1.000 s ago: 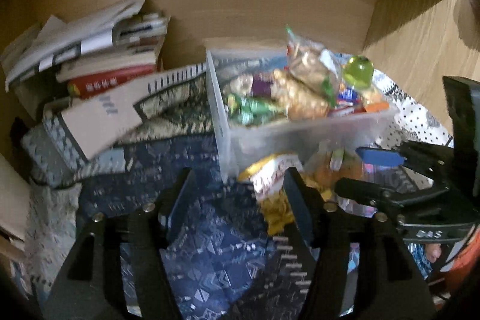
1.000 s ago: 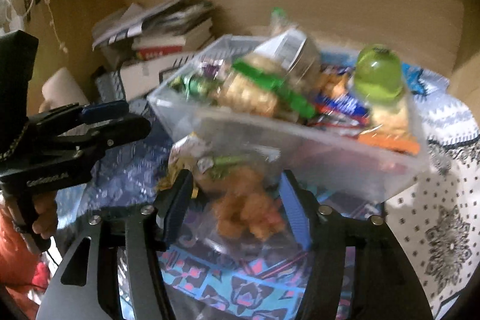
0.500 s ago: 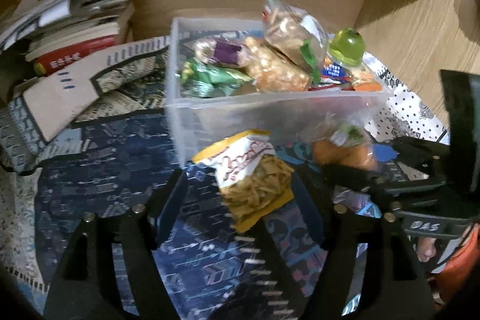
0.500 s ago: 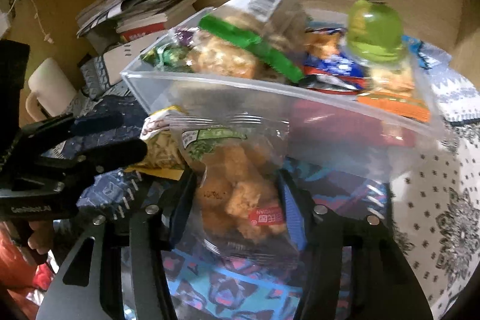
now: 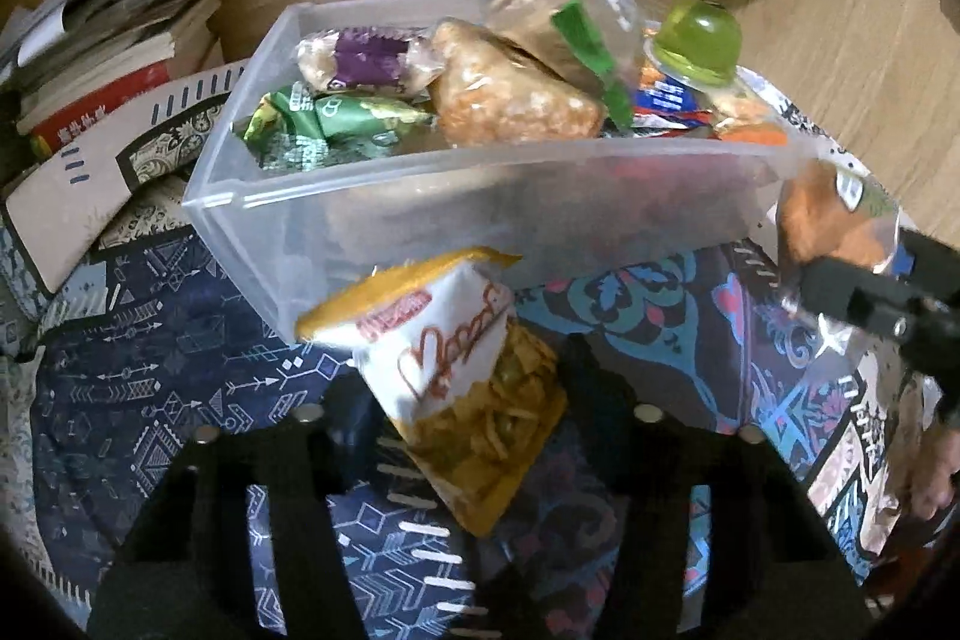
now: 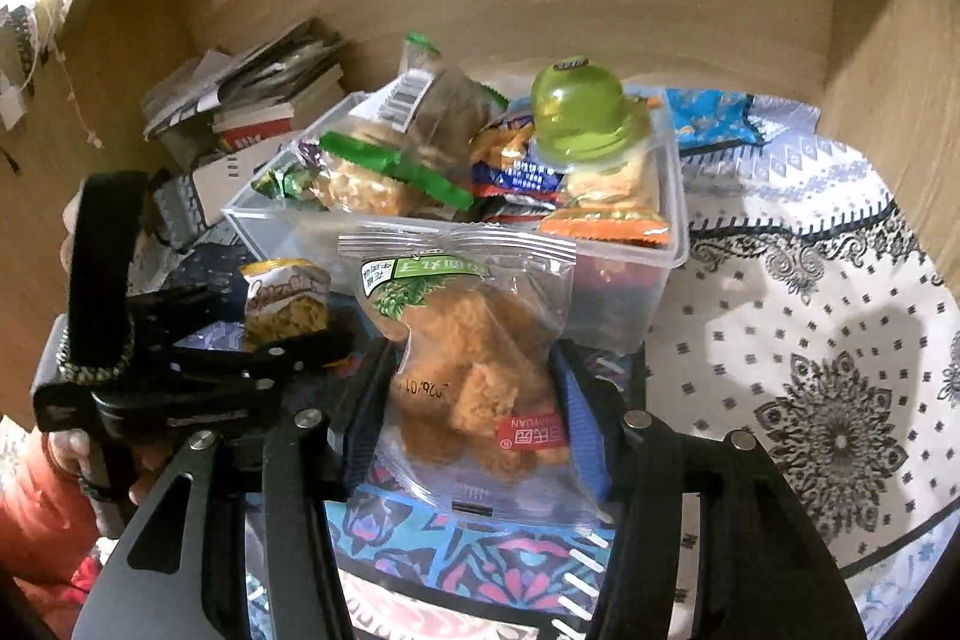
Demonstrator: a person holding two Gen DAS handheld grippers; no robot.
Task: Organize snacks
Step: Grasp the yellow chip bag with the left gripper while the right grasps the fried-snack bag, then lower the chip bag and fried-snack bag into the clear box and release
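Both tongs pinch 1 packet each: left tongs [image 5: 474, 400] the chip bag [image 5: 465, 388], jaws just closing; right tongs [image 6: 474, 400] the fried-snack bag [image 6: 474, 370]. Next: lift both over the bin [image 6: 672, 244] rim and release.

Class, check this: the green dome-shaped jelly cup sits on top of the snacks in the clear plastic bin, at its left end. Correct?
Not quite. The green dome-shaped jelly cup sits at the clear plastic bin's right end, as the right wrist view shows.
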